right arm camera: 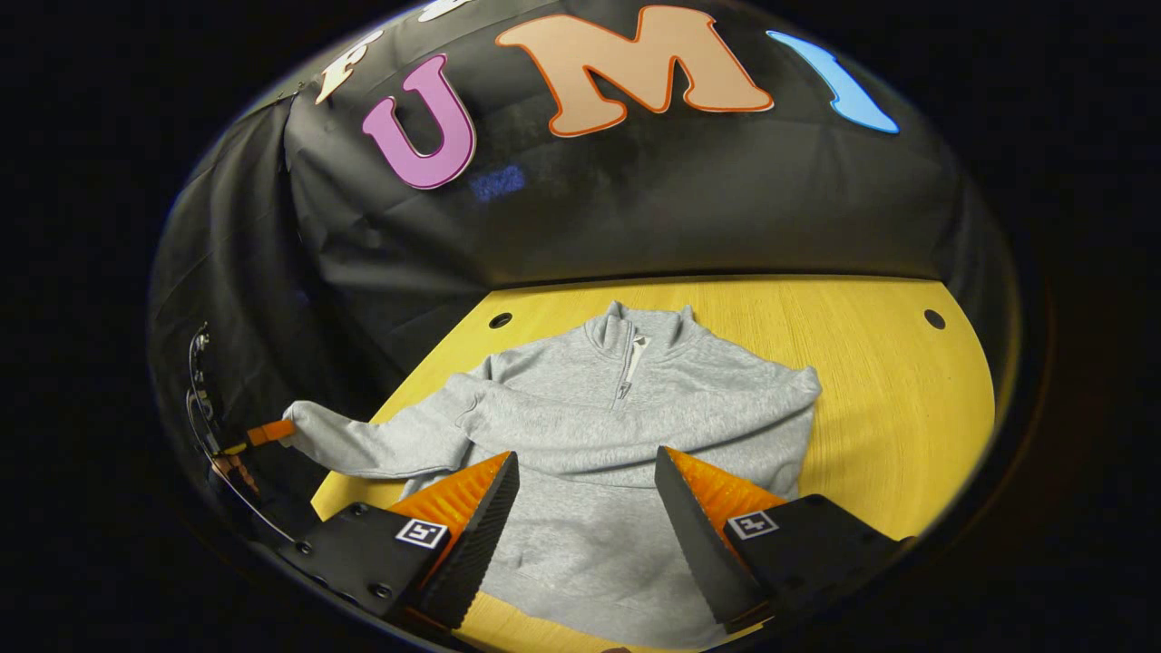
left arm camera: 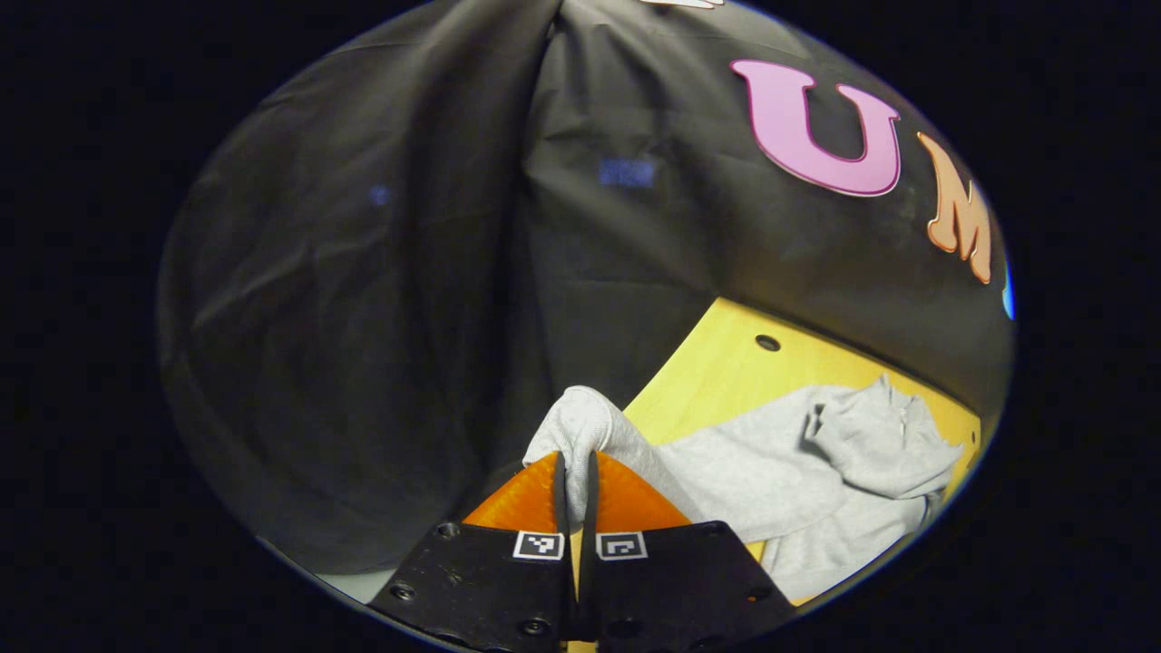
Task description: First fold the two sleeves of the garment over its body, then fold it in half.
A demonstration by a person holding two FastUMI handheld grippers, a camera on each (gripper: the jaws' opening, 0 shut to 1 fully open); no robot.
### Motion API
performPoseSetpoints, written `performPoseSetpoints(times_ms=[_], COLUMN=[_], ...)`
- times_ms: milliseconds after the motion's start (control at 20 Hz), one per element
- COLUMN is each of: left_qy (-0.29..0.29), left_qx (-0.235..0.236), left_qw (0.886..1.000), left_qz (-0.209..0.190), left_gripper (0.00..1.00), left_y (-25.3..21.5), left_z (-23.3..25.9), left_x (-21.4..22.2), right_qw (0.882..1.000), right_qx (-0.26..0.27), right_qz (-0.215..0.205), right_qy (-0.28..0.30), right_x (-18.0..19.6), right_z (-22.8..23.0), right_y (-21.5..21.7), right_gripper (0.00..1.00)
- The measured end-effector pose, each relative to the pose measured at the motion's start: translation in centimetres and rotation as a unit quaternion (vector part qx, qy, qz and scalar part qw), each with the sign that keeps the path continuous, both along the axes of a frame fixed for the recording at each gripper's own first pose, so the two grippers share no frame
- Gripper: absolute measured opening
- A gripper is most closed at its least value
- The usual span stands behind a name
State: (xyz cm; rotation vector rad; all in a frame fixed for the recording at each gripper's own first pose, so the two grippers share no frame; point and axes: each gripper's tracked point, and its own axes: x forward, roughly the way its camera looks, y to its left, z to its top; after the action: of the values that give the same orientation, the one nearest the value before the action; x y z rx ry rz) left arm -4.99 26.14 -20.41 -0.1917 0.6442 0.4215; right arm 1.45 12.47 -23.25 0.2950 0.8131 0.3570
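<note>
Yellow wooden tabletop [right arm camera: 871,399] carries a grey quarter-zip sweatshirt [right arm camera: 626,408] lying flat, collar toward the black cloth wall. One sleeve lies folded across the chest. Left gripper [left arm camera: 576,472] is pressed together, pinching the other sleeve's cuff [left arm camera: 580,426] out past the table edge. Right gripper [right arm camera: 585,494] hovers spread above the hem

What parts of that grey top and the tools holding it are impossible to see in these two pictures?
- The sweatshirt's hem: right gripper view, cut off by the bottom edge and covered by the right tool.
- The cuff end: left gripper view, pinched inside the left tool.
- The far left tool: right gripper view, too small and dark.
- The sleeve folded across the chest: its cuff cannot be told.
</note>
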Motion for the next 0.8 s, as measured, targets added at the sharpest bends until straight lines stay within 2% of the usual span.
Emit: performPoseSetpoints(times_ms=[250, 450, 500, 550, 800], left_qy=[-0.046, -0.08, -0.087, -0.092, -0.122], left_qx=[0.012, 0.023, 0.022, 0.02, 0.015], left_qw=[0.997, 0.991, 0.989, 0.987, 0.972], left_qz=[-0.053, -0.101, -0.115, -0.127, -0.201], left_gripper=[0.0, 0.0, 0.0, 0.0, 0.0], left_y=[-3.5, -7.7, -8.9, -10.3, -18.0], left_z=[4.3, 7.7, 8.2, 8.6, 11.4], left_x=[4.7, 8.6, 9.4, 9.8, 13.3], right_qw=[1.0, 0.999, 0.999, 0.998, 0.995], right_qx=[-0.009, -0.013, -0.014, -0.014, -0.028], right_qz=[-0.017, -0.039, -0.046, -0.053, -0.097], right_qy=[0.002, 0.003, 0.004, 0.004, -0.01], right_x=[-1.5, -3.0, -3.3, -3.7, -4.9], right_z=[-0.1, -0.1, 0.0, 0.1, 0.8], right_y=[-2.8, -5.5, -6.3, -7.1, -11.9], right_gripper=[0.96, 0.96, 0.91, 0.96, 0.96])
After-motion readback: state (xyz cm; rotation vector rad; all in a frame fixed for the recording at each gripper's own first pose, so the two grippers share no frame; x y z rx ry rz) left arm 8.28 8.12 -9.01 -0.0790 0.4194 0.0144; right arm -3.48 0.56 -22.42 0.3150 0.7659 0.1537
